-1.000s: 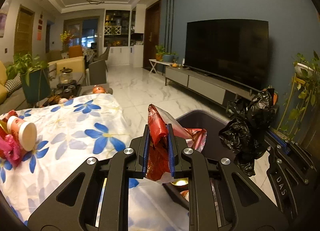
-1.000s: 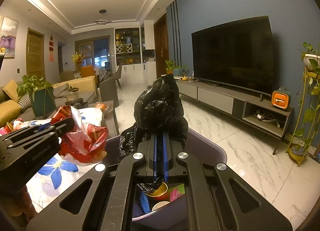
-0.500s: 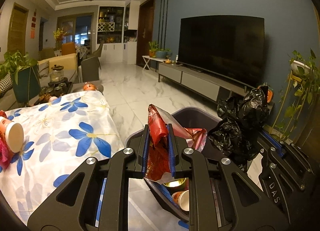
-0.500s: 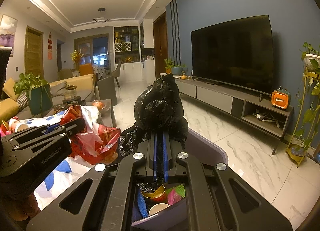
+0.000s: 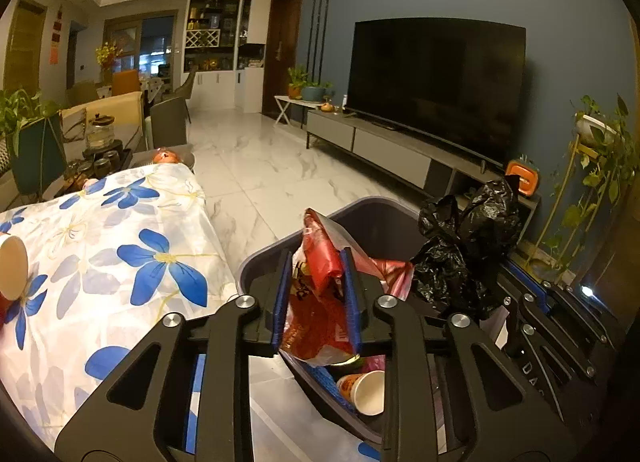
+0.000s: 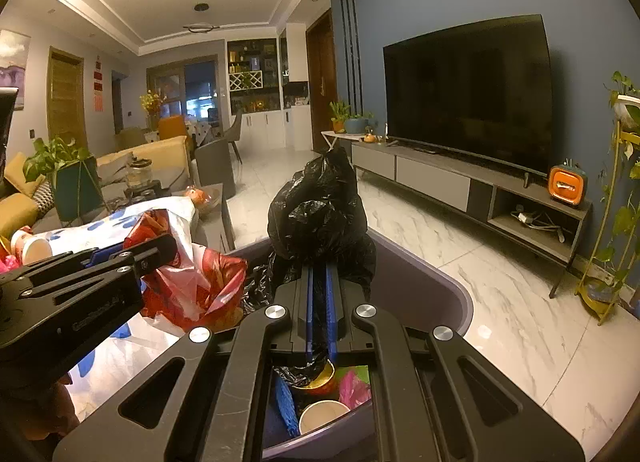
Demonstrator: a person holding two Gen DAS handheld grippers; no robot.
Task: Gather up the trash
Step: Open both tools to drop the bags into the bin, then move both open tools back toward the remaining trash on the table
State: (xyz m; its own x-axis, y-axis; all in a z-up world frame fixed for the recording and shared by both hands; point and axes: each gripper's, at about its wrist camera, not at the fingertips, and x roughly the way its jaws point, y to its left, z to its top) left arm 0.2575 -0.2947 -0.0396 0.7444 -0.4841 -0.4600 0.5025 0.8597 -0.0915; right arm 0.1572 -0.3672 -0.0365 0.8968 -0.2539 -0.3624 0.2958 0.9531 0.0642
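Observation:
My left gripper [image 5: 316, 262] is shut on a crumpled red plastic bag [image 5: 320, 294], held over the near-left rim of a dark grey trash bin [image 5: 372, 218]. From the right wrist view the same red bag [image 6: 192, 282] hangs at the left of the bin [image 6: 424, 286]. My right gripper [image 6: 319, 274] is shut on a bunched black trash bag [image 6: 320, 210] over the bin's middle; that black bag [image 5: 468, 246] shows at the right in the left wrist view. Inside the bin lie a paper cup [image 6: 322, 416], a yellow cup and pink and blue scraps.
A table with a white, blue-flowered cloth [image 5: 100, 254] stands left of the bin, with a paper cup [image 5: 12, 268] lying on it. A TV [image 6: 468, 90] on a low cabinet [image 6: 432, 182] runs along the right wall. Marble floor [image 5: 260, 166] stretches ahead; a plant stand [image 6: 612, 198] is far right.
The left gripper has carried the red bag to the right, from over the table edge to over the bin. The right gripper and black bag have stayed put.

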